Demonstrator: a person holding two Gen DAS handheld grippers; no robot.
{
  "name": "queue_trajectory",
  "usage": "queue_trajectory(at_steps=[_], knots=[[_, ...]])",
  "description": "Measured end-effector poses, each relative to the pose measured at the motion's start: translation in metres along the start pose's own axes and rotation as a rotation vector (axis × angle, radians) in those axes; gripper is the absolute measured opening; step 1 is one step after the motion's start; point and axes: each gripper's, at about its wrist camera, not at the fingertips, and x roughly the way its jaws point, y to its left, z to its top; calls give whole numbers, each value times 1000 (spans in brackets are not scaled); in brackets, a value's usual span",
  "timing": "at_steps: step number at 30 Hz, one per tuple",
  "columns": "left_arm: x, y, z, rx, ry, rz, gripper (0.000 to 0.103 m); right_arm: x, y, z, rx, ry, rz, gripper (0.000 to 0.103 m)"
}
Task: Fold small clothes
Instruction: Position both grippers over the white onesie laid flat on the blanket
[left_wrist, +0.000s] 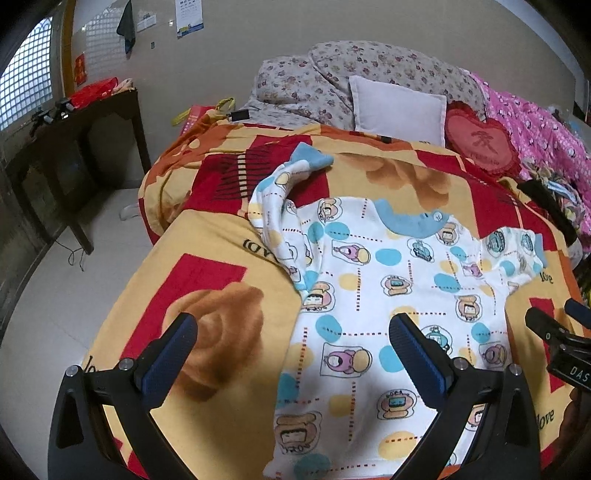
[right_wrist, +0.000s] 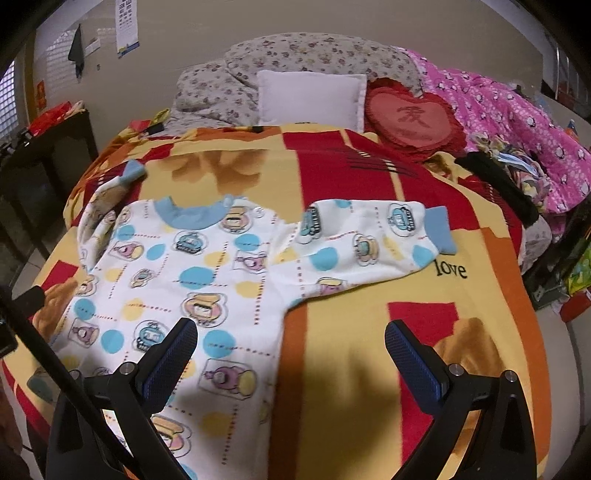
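A small white long-sleeved top (left_wrist: 384, 302) with cartoon prints, blue and yellow dots and a blue collar lies flat, front up, on the bed. Its left sleeve (left_wrist: 280, 192) is bent upward and crumpled, ending in a blue cuff. Its right sleeve (right_wrist: 369, 236) stretches out sideways with a blue cuff. My left gripper (left_wrist: 291, 350) hovers open over the top's lower left edge, holding nothing. Over the top's lower right edge, my right gripper (right_wrist: 290, 354) also stands open and empty. The other gripper (left_wrist: 554, 339) shows at the right edge of the left wrist view.
A red, yellow and orange blanket (right_wrist: 369, 369) covers the bed. At the head lie a floral quilt (left_wrist: 362, 74), a white pillow (right_wrist: 310, 96), a red heart cushion (right_wrist: 413, 118) and pink bedding (right_wrist: 517, 122). A dark wooden table (left_wrist: 74, 147) stands left, beside tiled floor.
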Motion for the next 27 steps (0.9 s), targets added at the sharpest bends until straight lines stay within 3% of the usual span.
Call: queue_trajectory(at_steps=[27], knots=[[-5,-6,-14,0,16,-16,103,-8,12,-6,-34,12,52,103]])
